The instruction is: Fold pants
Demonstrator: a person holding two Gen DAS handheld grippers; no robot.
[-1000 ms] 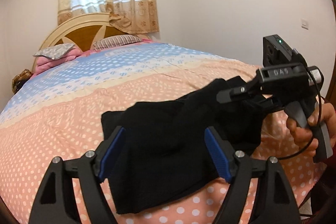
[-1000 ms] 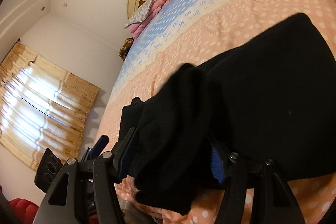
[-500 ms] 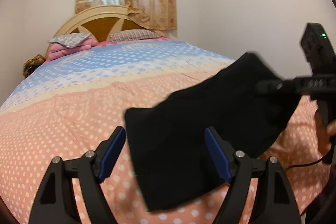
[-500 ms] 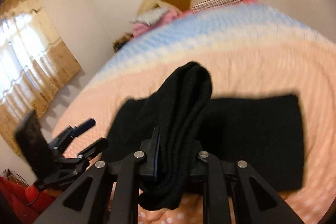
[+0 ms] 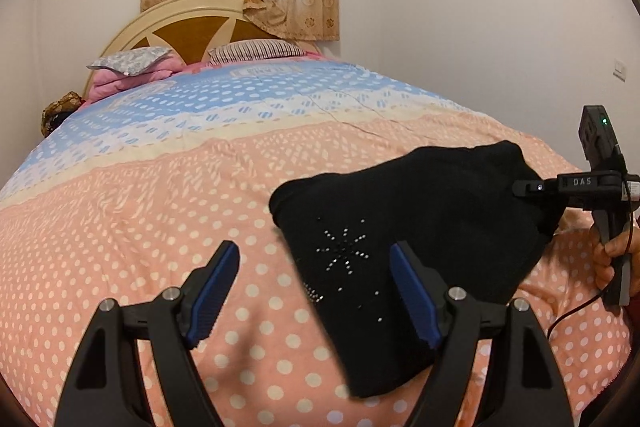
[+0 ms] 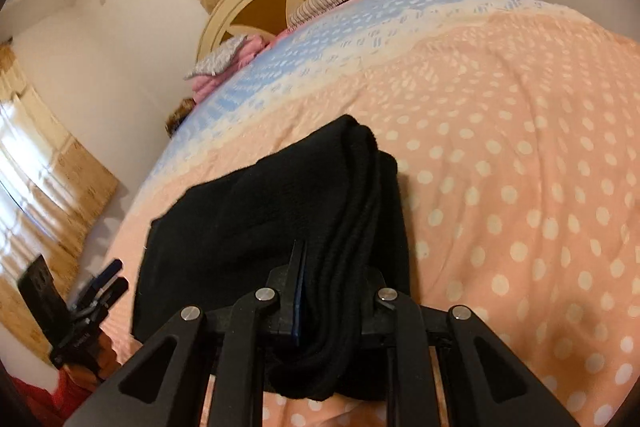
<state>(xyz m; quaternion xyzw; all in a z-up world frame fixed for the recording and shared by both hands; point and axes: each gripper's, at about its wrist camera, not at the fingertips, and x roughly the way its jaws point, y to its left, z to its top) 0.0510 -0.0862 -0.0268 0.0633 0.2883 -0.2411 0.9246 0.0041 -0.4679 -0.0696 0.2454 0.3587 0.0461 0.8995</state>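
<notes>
Two grippers: our right gripper (image 6: 336, 291) pinches a bunched edge of the folded black knit pants (image 5: 416, 239) on the peach polka-dot bedspread (image 5: 132, 227); left gripper (image 5: 316, 291) spread, holding nothing, pants overlapping its right finger.

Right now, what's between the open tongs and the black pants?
Nothing but polka-dot blanket. In the left wrist view, the left tongs stand open and empty, while the black pants partly cover one finger.
</notes>
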